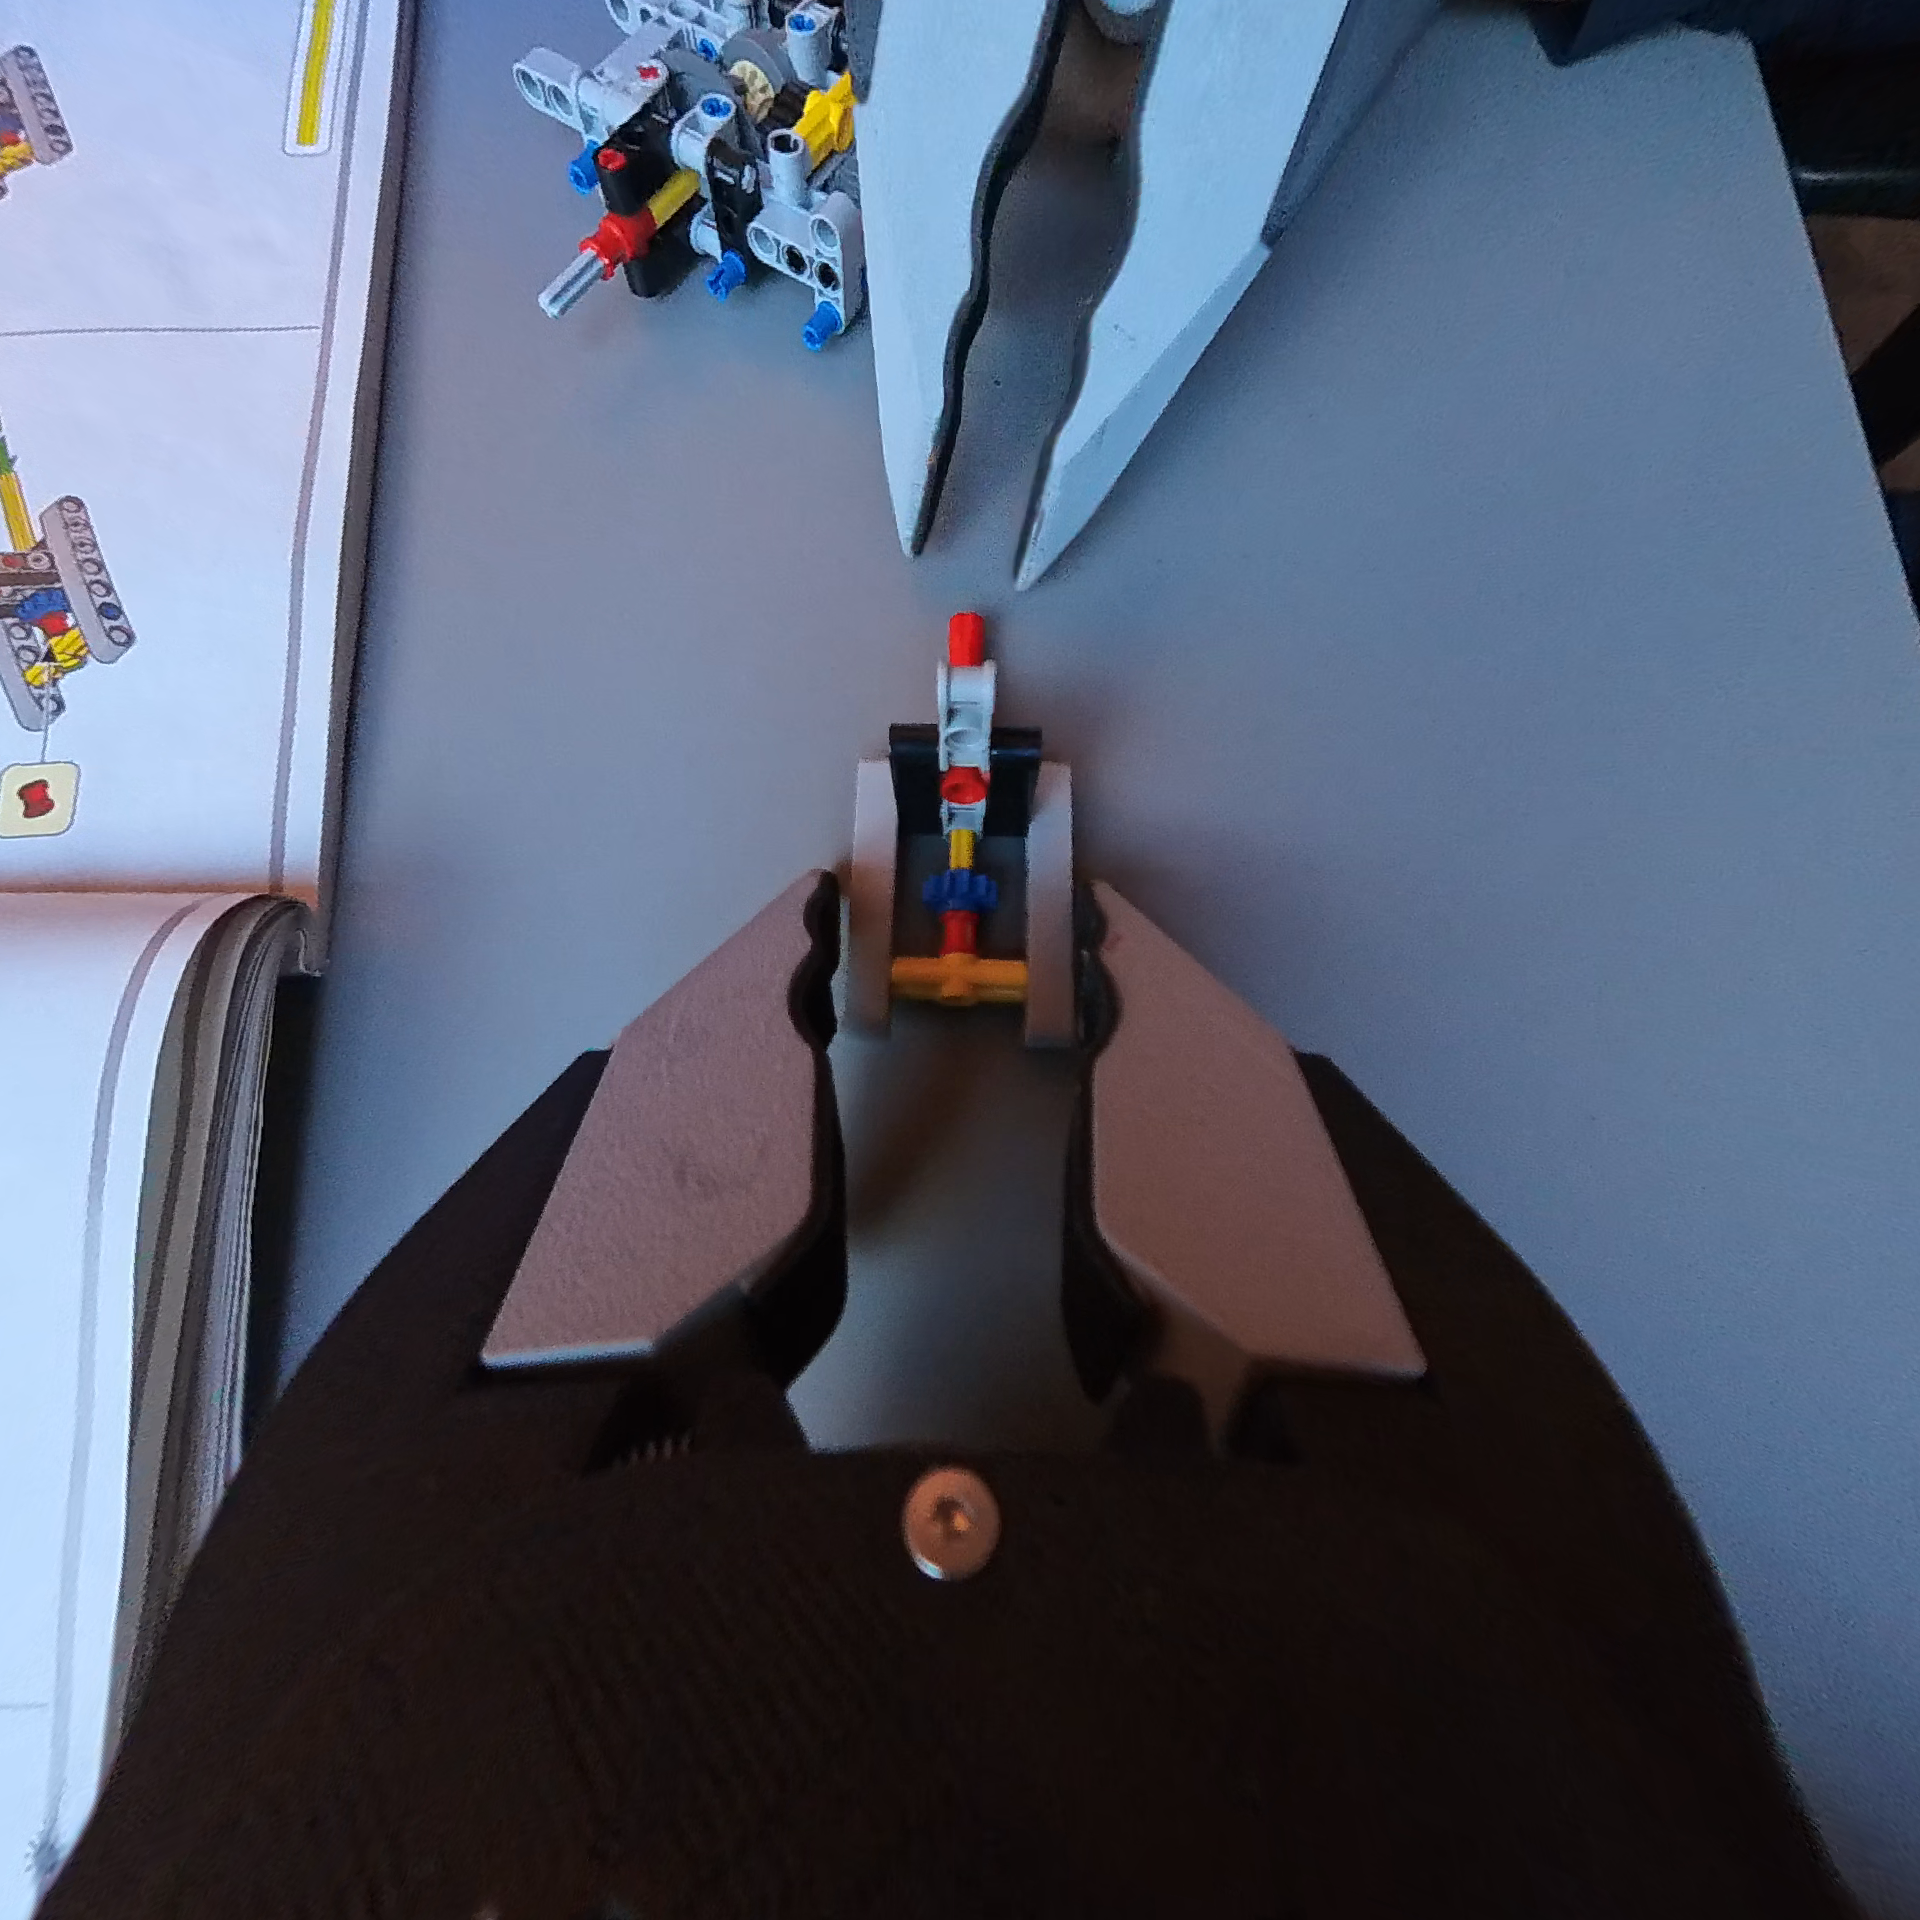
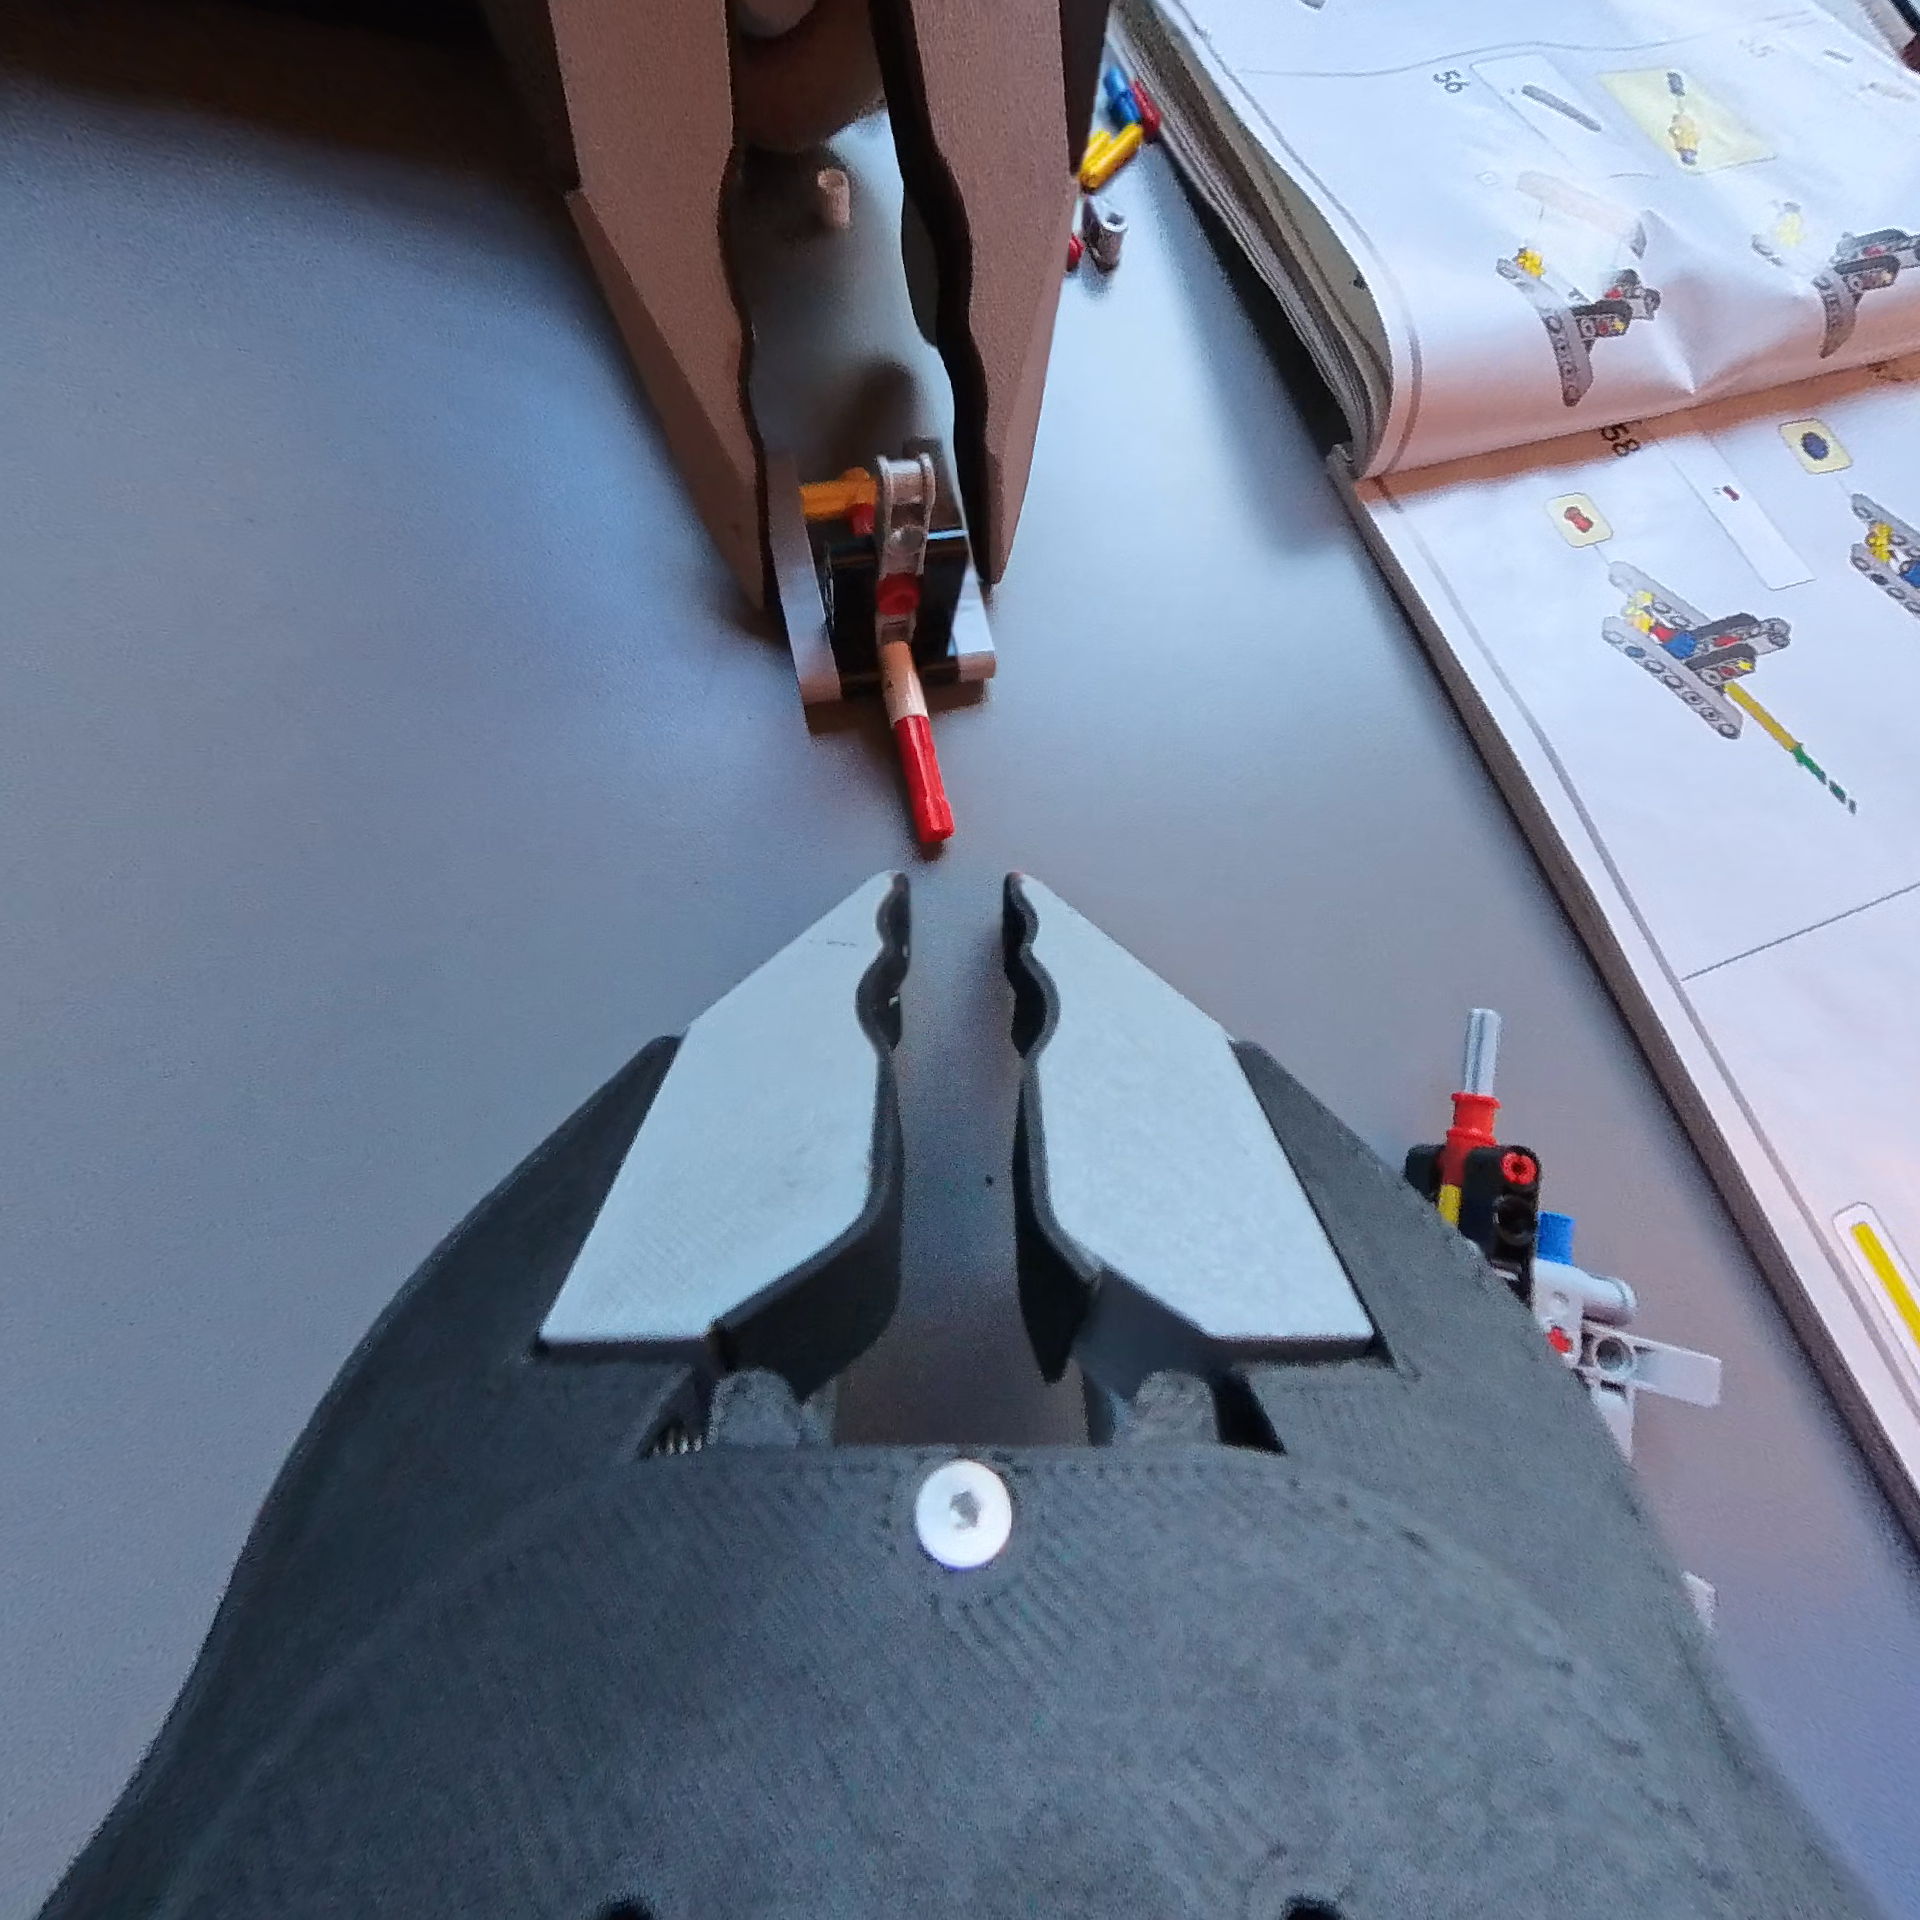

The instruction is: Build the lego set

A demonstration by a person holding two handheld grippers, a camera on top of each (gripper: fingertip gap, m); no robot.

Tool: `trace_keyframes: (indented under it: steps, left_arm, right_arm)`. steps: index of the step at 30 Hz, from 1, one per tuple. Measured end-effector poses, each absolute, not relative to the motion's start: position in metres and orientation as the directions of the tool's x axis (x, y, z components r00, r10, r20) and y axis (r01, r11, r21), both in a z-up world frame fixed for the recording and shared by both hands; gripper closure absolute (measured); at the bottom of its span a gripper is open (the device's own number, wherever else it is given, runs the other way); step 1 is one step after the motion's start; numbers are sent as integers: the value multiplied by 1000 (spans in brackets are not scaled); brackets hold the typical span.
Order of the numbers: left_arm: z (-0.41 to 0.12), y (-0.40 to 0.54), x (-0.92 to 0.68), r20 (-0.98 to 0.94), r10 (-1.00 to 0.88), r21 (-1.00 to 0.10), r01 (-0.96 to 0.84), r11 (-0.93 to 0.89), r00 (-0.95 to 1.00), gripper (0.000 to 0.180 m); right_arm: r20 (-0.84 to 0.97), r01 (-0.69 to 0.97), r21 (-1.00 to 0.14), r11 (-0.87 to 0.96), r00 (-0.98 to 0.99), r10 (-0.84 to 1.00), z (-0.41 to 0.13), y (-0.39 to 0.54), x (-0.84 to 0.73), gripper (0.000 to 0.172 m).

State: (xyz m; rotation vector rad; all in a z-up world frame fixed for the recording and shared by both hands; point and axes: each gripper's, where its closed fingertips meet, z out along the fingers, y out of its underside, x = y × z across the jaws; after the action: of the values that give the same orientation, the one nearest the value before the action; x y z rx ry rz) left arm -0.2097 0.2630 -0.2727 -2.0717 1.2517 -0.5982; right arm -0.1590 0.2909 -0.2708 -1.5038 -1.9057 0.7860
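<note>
My left gripper (image 1: 956,935) is shut on a small brick assembly (image 1: 961,894) that rests on the grey table. Its pads press the assembly's two grey curved side panels. Between the panels runs a yellow axle with a blue gear, a red bush and an orange cross piece. A grey connector and a red axle (image 1: 966,636) stick out at the far end. In the right wrist view the left gripper (image 2: 878,582) straddles the same assembly (image 2: 894,613). My right gripper (image 2: 956,883) is slightly open and empty, its tips just short of the red axle's end (image 2: 923,774). It also shows in the left wrist view (image 1: 971,566).
A larger brick assembly (image 1: 717,177) lies on the table beside the right gripper and also shows in the right wrist view (image 2: 1507,1226). An open instruction booklet (image 1: 156,520) lies along one side (image 2: 1662,416). Small loose pieces (image 2: 1107,135) lie behind the left gripper. My hands' fingertips stand some 7 cm from each other.
</note>
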Motion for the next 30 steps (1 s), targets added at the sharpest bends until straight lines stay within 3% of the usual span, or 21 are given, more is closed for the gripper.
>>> trace_keyframes:
  steps: [3, 9, 30]
  left_arm:
    - [-273, 263, -209, 40, -901, -720, -613, -325, 431, 139]
    - [-274, 259, -205, 34, -918, -722, -626, -295, 394, 139]
    - [-274, 259, -203, 42, -917, -718, -626, -304, 396, 141]
  right_arm:
    - [40, 621, -768, 158, -199, 979, -267, 288, -161, 155]
    - [27, 649, -739, 182, -241, 970, -274, 278, -162, 169]
    - [37, 674, -716, 182, -225, 974, -275, 276, -163, 170]
